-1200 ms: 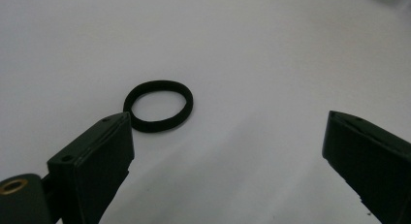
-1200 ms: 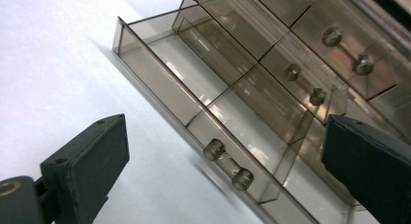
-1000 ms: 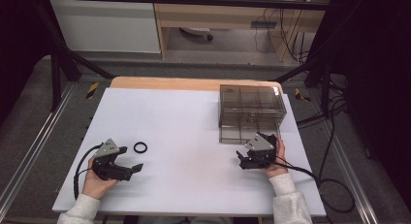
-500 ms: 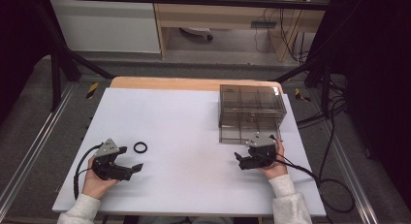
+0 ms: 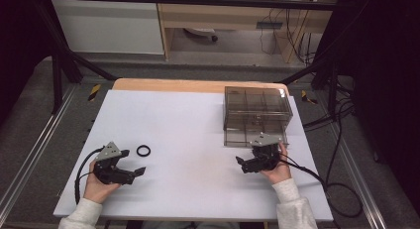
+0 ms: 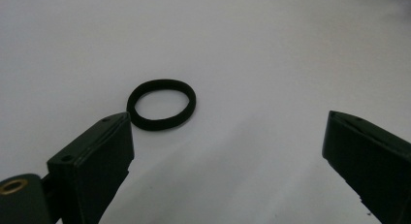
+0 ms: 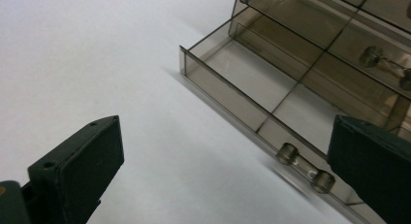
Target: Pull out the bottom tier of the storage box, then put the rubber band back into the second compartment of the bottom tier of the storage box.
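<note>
Left gripper (image 5: 139, 171): held low over the white tabletop (image 5: 198, 140) near the table's left front, jaws spread wide, nothing between them. In the left gripper view the small black elastic ring (image 6: 161, 104) lies flat on the table just beyond the tip of the left-hand jaw, apart from both jaws. In the high view the ring (image 5: 143, 150) sits just ahead of this gripper, toward the table's centre.

Right gripper (image 5: 239, 161): held at the table's right front, jaws likewise wide apart and empty. It sits just in front of the smoke-tinted transparent plastic drawer box (image 5: 257, 110), with its grey top plate close against the box's front.

Container: the box stands at the right rear of the table. In the right gripper view its bottom drawer (image 7: 252, 88) is pulled partly out over the tabletop. The drawer is split by thin partitions into compartments, and those that show hold nothing. A clear bar handle (image 7: 305, 168) on two round posts sits on the drawer front, just beside the right-hand jaw. A second such handle (image 7: 387, 69) shows on the drawer above, which is shut.
</note>
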Available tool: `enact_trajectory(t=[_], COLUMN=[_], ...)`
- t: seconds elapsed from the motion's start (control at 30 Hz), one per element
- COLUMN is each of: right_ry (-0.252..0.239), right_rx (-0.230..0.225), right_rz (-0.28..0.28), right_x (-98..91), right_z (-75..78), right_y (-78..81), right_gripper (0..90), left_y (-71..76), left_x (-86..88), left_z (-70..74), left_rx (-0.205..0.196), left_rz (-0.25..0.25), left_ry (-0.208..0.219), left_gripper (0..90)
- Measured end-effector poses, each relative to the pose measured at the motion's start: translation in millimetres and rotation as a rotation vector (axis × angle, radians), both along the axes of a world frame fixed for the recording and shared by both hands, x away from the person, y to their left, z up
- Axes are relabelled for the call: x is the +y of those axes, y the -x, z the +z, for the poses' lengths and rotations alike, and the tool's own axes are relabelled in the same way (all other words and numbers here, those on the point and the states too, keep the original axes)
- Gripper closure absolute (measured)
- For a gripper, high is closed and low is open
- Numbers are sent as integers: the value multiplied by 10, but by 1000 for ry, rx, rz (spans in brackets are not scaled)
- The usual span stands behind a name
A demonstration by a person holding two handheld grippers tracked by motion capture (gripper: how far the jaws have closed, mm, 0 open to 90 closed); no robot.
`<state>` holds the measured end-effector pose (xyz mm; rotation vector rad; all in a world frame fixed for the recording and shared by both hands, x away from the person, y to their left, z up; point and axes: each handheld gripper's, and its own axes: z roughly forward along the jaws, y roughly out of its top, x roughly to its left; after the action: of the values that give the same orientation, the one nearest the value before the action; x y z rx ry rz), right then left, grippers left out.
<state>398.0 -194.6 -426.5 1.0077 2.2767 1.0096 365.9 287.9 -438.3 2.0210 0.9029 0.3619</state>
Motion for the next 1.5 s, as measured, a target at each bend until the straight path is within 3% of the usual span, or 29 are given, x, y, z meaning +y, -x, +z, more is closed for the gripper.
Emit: enact_trajectory(t=[0.27, 0.5, 1.07, 1.5], right_ry=[-46, -38, -61, -73], right_rx=[23, 23, 47, 37], right_rz=[48, 110, 93, 109], right_x=[35, 123, 312, 468], right_z=[33, 66, 145, 219], right_y=[14, 41, -7, -47], right_gripper=[6, 6, 12, 20], left_y=[2, 2, -1, 1], left_x=[5, 7, 21, 23], left_z=[0, 1, 2, 0], left_rx=[-1, -1, 0, 1], left_rz=[1, 2, 5, 4], left_ry=[2, 6, 8, 5], left_gripper=[44, 44, 44, 44])
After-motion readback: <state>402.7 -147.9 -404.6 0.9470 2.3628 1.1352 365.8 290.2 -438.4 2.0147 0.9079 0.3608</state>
